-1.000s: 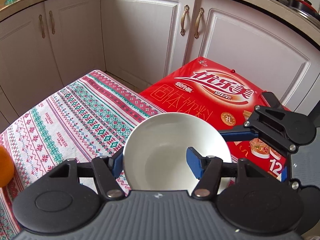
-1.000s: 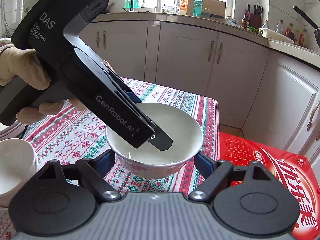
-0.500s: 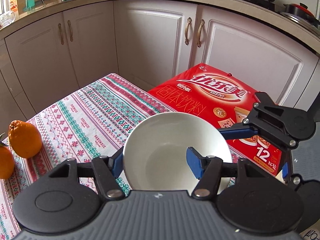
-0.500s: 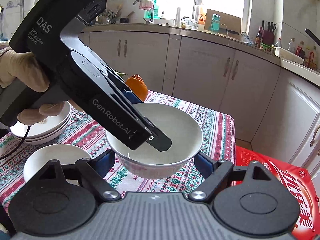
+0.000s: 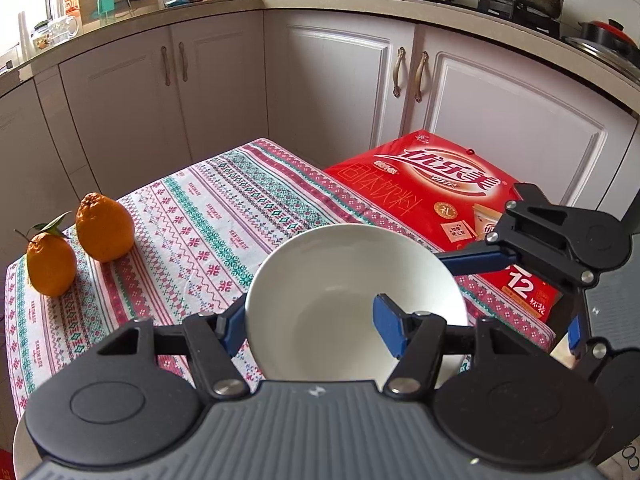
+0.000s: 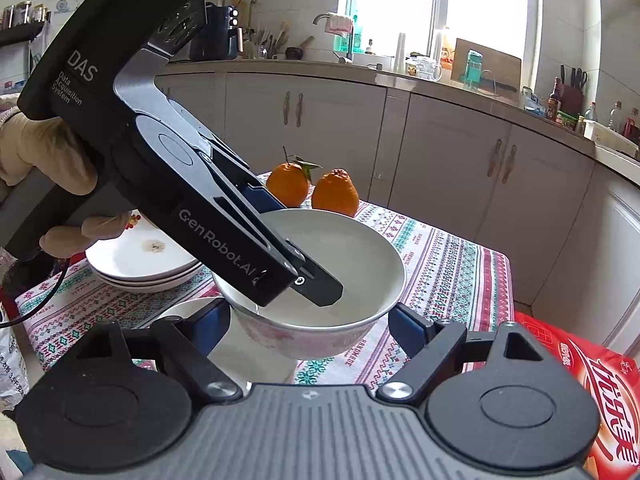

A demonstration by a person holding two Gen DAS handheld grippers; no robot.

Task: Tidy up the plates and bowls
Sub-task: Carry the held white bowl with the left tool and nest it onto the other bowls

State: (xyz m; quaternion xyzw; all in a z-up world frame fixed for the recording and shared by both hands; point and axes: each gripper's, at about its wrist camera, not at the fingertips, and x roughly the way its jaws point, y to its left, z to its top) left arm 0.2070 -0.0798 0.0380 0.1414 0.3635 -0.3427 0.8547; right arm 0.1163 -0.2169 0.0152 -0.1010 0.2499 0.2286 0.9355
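Note:
A white bowl (image 5: 340, 280) hangs above the patterned tablecloth (image 5: 192, 216). My left gripper (image 5: 310, 320) is shut on its near rim, one blue pad inside the bowl and the other outside. In the right wrist view the same bowl (image 6: 352, 264) sits between the blue pads of my right gripper (image 6: 310, 324), which press its outer wall on both sides. The left gripper (image 6: 320, 292) comes down into the bowl from the upper left, held by a gloved hand (image 6: 36, 152). A stack of white plates (image 6: 136, 264) and another white bowl (image 6: 184, 312) rest on the table behind and below.
Two oranges (image 6: 312, 192) stand at the table's far side, close to the plates. A red carton (image 5: 440, 200) lies beside the table on the right. White kitchen cabinets (image 5: 340, 88) surround the table.
Both grippers moved together with the bowl held between them, rising a little and swinging across the table. The oranges and the plate stack have come into view.

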